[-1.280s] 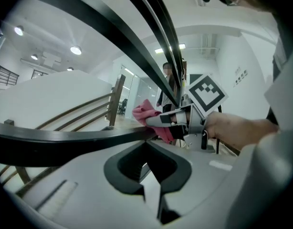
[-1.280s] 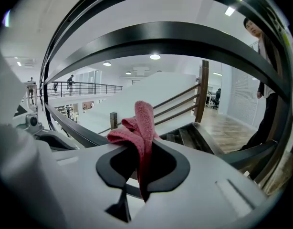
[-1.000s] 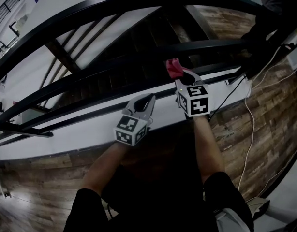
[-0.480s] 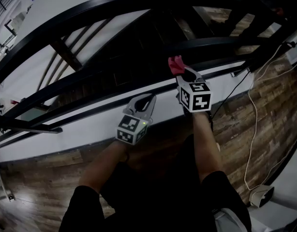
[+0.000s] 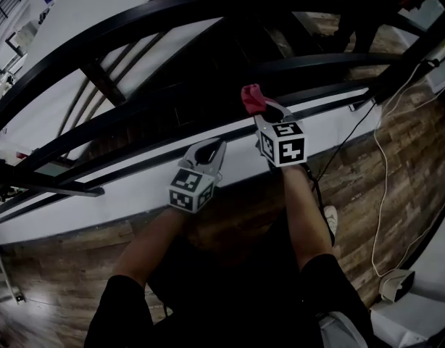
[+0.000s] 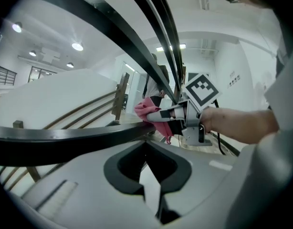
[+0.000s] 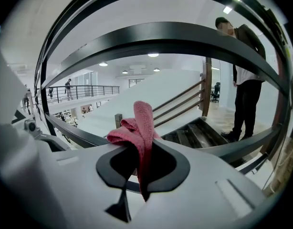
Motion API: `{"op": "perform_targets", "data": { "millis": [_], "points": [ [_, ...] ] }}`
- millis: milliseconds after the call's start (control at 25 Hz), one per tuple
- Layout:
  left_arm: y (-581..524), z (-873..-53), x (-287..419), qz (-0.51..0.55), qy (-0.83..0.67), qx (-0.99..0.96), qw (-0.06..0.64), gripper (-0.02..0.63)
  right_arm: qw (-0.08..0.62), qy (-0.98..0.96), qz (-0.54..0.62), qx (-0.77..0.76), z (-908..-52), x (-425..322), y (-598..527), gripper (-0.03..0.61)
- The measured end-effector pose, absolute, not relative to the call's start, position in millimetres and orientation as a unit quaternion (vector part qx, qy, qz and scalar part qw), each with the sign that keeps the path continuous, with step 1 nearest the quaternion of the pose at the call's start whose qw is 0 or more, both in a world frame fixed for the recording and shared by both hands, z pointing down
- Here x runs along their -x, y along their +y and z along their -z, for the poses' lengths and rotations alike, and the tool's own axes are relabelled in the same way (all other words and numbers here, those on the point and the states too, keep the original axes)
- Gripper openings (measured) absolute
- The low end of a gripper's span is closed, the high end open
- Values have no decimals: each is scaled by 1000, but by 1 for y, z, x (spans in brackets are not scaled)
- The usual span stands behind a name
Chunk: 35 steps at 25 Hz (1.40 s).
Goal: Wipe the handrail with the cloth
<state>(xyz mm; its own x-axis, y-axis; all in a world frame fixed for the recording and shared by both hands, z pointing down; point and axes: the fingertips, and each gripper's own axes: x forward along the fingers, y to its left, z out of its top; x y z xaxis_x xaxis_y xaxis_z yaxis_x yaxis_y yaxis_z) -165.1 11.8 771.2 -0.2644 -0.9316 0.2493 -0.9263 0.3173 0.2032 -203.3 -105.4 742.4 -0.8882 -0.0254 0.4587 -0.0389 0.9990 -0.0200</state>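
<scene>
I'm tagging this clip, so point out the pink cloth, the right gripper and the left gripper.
pink cloth (image 7: 143, 118), right gripper view, on the fold above the jaws.
right gripper (image 5: 263, 110), head view, between its fingertips, at the cloth.
left gripper (image 5: 220, 146), head view, between its fingertips.

**Long gaps between 3 black rails**

The top rail (image 5: 208, 4), the middle rail (image 5: 317, 65) and the low rail (image 5: 135, 164) leave 2 long open gaps. A slanted post (image 5: 99, 84) crosses the upper gap at the left. The right gripper (image 5: 260, 109), closed on the cloth (image 5: 251, 96), fills part of the lower gap. A person (image 5: 364, 9) stands beyond the rails, far right.
</scene>
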Motion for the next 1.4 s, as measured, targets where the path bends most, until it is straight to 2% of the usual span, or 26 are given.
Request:
{"op": "perform_targets", "data": {
  "millis": [520,760,1400],
  "points": [
    [118,-773,205,-6,-833,-537,136,0,227,-973,20,35,-735,225,4,49],
    [170,-785,217,13,-854,-500,146,0,229,-968,61,86,-736,237,68,49],
    [217,-776,235,32,-881,-454,132,0,241,-957,93,129,-738,254,135,49]
  ]
}}
